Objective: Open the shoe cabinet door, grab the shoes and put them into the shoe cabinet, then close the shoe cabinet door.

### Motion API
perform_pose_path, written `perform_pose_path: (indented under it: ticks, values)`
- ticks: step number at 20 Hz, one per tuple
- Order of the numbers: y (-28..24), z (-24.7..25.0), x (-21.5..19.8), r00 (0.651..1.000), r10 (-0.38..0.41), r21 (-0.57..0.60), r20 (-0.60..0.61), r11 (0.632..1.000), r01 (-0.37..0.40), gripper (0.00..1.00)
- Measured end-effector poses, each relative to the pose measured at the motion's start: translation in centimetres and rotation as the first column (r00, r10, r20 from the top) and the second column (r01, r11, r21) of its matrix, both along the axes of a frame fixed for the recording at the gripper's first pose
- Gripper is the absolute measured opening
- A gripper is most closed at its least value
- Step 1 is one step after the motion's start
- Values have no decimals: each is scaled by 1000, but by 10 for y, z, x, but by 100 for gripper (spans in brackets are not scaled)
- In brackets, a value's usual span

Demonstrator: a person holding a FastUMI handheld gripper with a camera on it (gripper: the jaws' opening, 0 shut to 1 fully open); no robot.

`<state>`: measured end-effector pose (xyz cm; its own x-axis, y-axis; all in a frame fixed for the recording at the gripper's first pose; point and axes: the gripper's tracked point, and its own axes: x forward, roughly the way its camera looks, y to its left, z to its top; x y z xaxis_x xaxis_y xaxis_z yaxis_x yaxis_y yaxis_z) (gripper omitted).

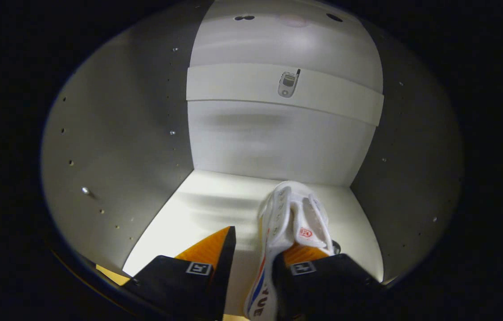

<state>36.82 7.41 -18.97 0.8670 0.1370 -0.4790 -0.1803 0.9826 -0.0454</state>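
Gripper inside the shoe cabinet, fingers parted, white shoe against the right finger, left finger clear of it

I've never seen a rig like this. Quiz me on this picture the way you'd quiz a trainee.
1. True or false: the white shoe is already inside the shoe cabinet.
2. Pick one. The tool has its fingers:
A) pressed together with nothing between them
B) apart, with the shoe against one finger and a gap to the other
C) clamped on the crossbar
3. Fill in: the small phone-shaped object sits on the pale crossbar across the cabinet's ____ wall.

Key: 1 true; 2 B; 3 back.
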Motion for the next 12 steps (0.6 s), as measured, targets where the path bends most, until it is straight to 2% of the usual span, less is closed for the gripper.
perform_pose_path:
  ticks: [4,6,8,12]
  values:
    - [2,9,-23,1000,4,23,13,1000,-4,84]
    - [1,22,-40,999,-11,44,41,999,9,94]
    - [-5,37,-59,996,-37,65,79,997,32,99]
    - [-29,66,-114,982,-93,93,165,993,79,99]
